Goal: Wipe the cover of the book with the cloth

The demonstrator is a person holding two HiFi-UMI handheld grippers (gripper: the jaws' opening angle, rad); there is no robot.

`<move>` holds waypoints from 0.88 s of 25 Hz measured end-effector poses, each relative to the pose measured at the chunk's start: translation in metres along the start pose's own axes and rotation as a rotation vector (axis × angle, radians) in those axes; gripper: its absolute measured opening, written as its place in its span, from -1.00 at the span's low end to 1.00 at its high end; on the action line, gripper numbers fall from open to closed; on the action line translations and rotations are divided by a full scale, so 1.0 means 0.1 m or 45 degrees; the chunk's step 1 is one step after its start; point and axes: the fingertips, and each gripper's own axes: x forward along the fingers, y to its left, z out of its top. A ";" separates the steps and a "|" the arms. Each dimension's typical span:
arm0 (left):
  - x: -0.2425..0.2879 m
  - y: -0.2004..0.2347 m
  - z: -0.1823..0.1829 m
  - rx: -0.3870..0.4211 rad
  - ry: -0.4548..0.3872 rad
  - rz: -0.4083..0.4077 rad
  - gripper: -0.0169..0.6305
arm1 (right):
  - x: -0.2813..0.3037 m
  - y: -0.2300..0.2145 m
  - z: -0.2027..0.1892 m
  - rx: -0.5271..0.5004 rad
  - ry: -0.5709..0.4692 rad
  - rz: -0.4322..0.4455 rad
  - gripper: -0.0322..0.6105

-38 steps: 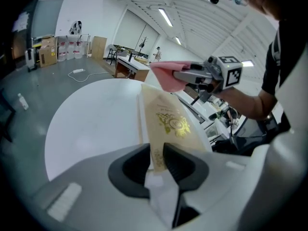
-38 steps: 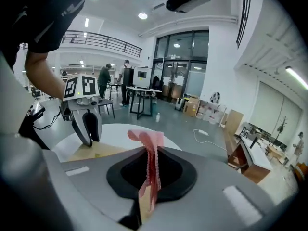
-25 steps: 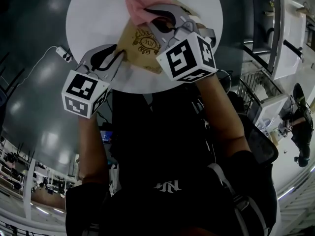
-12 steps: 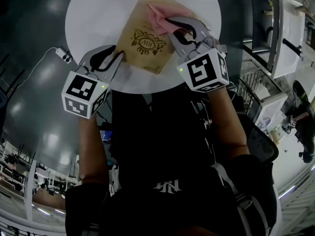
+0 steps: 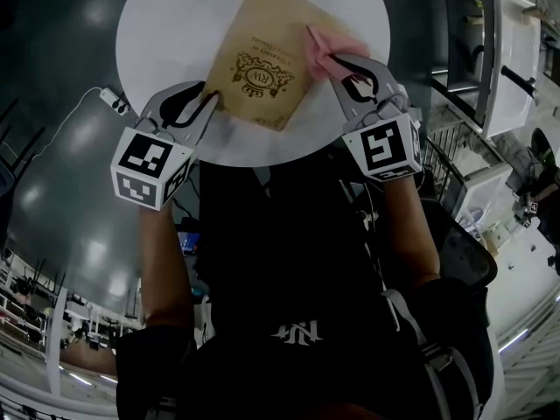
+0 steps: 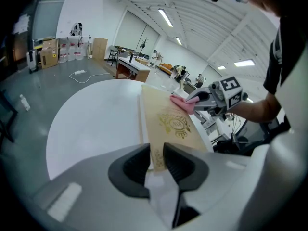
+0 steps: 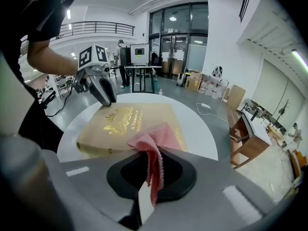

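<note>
Clamped on the pink knit cloth (image 5: 325, 42), the right tool (image 5: 333, 60) has swept across the tan gilt-stamped book (image 5: 262, 55) — wiping is under way — with the left tool (image 5: 208, 103) pinching its corner.

Tan gold-stamped book (image 5: 262, 64) lay cover up; pink cloth (image 5: 337, 44) sat bunched at its 3 o'clock edge, in my right gripper (image 5: 334, 62).

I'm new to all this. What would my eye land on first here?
A tan book with a gold emblem lies on a round white table. The right hand-held gripper holds a pink cloth on the book's cover near its right-hand edge. The left hand-held gripper clamps the book's near corner.
</note>
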 end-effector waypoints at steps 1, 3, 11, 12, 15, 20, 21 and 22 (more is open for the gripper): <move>0.00 0.00 0.00 -0.001 -0.002 0.001 -0.67 | -0.01 0.00 -0.05 0.005 0.020 0.002 -0.86; 0.00 0.00 0.00 -0.004 -0.005 0.002 -0.67 | -0.03 0.00 -0.17 0.022 0.070 0.006 -0.86; 0.00 0.01 -0.01 -0.004 -0.013 0.000 -0.67 | -0.36 -0.21 0.06 0.014 -0.022 -0.128 -0.86; 0.00 0.01 -0.01 -0.003 -0.013 0.002 -0.67 | -0.40 -0.23 0.18 -0.004 -0.055 -0.138 -0.86; -0.01 0.01 0.00 -0.003 -0.012 0.007 -0.67 | -0.40 -0.21 0.57 -0.034 -0.142 -0.130 -0.86; -0.01 0.01 0.00 -0.008 -0.018 0.008 -0.67 | 0.02 -0.06 1.01 -0.074 -0.216 -0.046 -0.86; -0.01 0.01 -0.01 -0.008 -0.020 0.008 -0.67 | 0.14 -0.02 1.07 -0.102 -0.215 -0.023 -0.86; -0.01 0.01 -0.01 -0.007 -0.023 0.009 -0.67 | 0.25 0.01 1.12 -0.142 -0.220 -0.007 -0.86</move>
